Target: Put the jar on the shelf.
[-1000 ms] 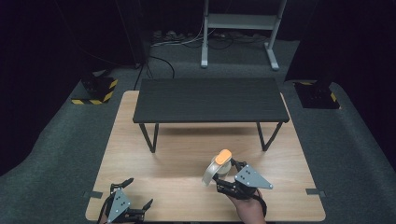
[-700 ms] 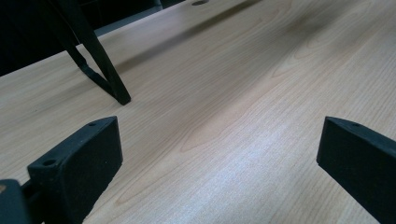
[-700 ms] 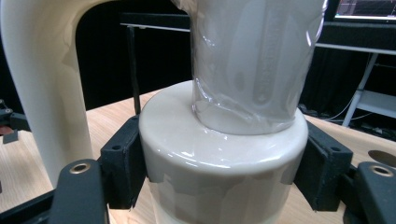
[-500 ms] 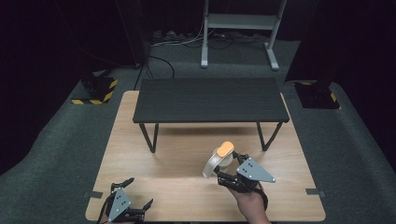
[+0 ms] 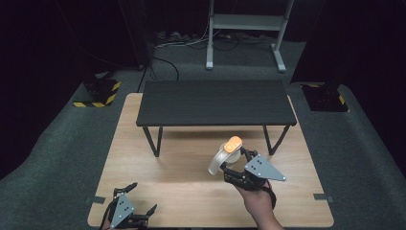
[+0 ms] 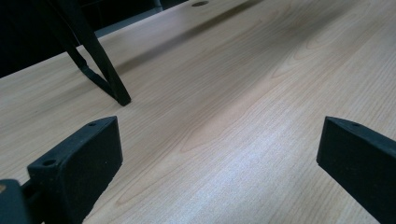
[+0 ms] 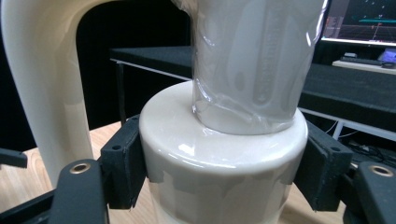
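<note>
The right tool (image 5: 238, 163) is clenched on a cream-white jug (image 5: 225, 157) with an orange lid (image 5: 233, 143), and holds it in the air above the right half of the wooden desk (image 5: 191, 191). From the right tool's own camera the two black pads (image 7: 125, 161) press on either side of the jug's round, glossy body (image 7: 219, 163), one left and one right, with no gap showing. Above that body a paler, narrower neck (image 7: 252, 65) rises, wrapped in clear film, and the jug's curved handle (image 7: 46, 84) arches up at the left of that view.

From above, the jug leans, its lid pointing towards the small black bench (image 5: 215, 103) that stands across the far half of the desk. The jug hangs in front of the bench, near its right legs, and does not touch it. The person's right hand (image 5: 253, 199) comes in from the near edge, gripping the tool, whose grey three-cornered plate (image 5: 262, 167) faces up.

The left tool (image 5: 125, 213) sits at the near left corner of the desk, well apart from the jug. Its jaws are released: they stand wide, with bare wood between them and nothing held. In its camera one black leg (image 6: 100, 65) of the bench stands farther off on the desk.
</note>
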Motion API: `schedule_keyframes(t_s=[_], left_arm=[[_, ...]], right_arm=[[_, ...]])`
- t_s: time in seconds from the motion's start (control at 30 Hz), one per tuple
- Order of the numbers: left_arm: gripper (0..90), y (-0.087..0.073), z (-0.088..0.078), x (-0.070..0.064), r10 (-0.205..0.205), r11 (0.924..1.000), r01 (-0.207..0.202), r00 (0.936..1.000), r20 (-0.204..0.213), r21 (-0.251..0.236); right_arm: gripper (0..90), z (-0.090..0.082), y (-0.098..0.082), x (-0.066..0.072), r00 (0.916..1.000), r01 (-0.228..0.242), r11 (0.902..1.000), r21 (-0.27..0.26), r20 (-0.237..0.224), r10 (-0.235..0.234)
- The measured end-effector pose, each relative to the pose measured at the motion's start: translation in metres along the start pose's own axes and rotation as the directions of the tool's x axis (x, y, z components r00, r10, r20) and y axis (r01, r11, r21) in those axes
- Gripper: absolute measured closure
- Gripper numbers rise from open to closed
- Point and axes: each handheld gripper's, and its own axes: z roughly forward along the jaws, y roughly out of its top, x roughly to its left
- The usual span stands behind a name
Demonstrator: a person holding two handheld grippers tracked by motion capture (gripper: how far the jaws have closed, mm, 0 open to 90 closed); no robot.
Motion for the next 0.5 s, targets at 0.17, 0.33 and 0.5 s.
schedule_keyframes(t_s=[0.17, 0.33, 0.5], left_arm=[[0.7, 0.0, 0.0, -0.001, 0.003, 1.0, -0.003, 1.0, 0.002, 0.002], [0.7, 0.0, 0.0, 0.0, -0.001, 1.0, 0.001, 1.0, 0.005, 0.005], [0.6, 0.0, 0.0, 0.0, 0.001, 1.0, -0.001, 1.0, 0.007, 0.003]], right_arm=[[29.0, 0.0, 0.007, -0.003, 0.9999, 0.008, 0.9999, -0.014, 0.007, -0.008], [28.9, 0.001, 0.014, -0.005, 0.9999, 0.009, 0.9997, -0.025, 0.014, -0.009], [29.0, 0.001, 0.022, -0.007, 0.9997, 0.014, 0.9993, -0.035, 0.022, -0.013]])
